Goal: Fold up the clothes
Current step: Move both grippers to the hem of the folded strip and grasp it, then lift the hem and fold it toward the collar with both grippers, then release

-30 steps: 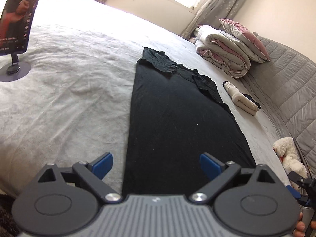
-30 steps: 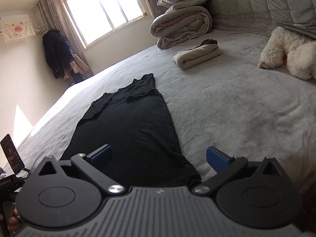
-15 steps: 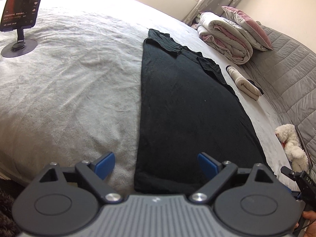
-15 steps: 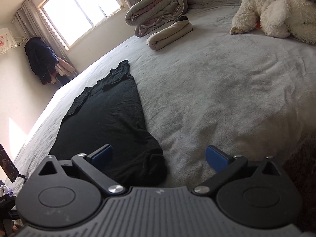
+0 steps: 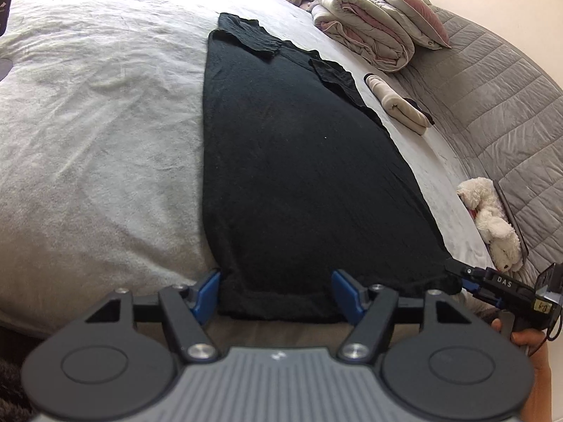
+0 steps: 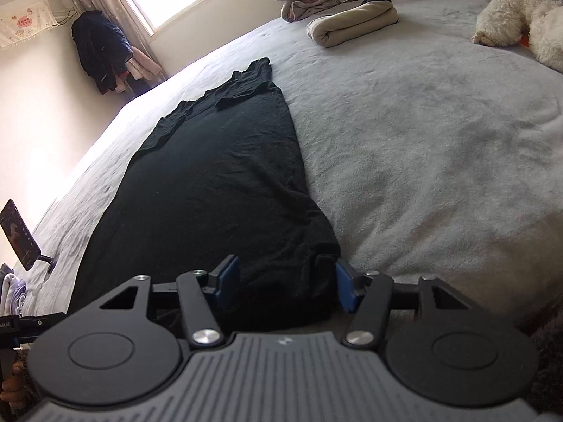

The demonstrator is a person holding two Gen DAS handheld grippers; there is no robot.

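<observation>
Grey bed bearing black dress

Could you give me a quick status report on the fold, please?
Both claws open: left claw and right claw straddling the near hem corners of the black dress. Dress flat on the bed. Nothing in the way.

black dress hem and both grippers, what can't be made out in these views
- Dress hem, right wrist view: near edge hidden behind the right gripper body.
- Left gripper: jaws straddle the hem corner, but contact with the cloth is unclear.
- Phone: cut off by the left wrist view's edge; screen too small to read in the right wrist view.
</observation>
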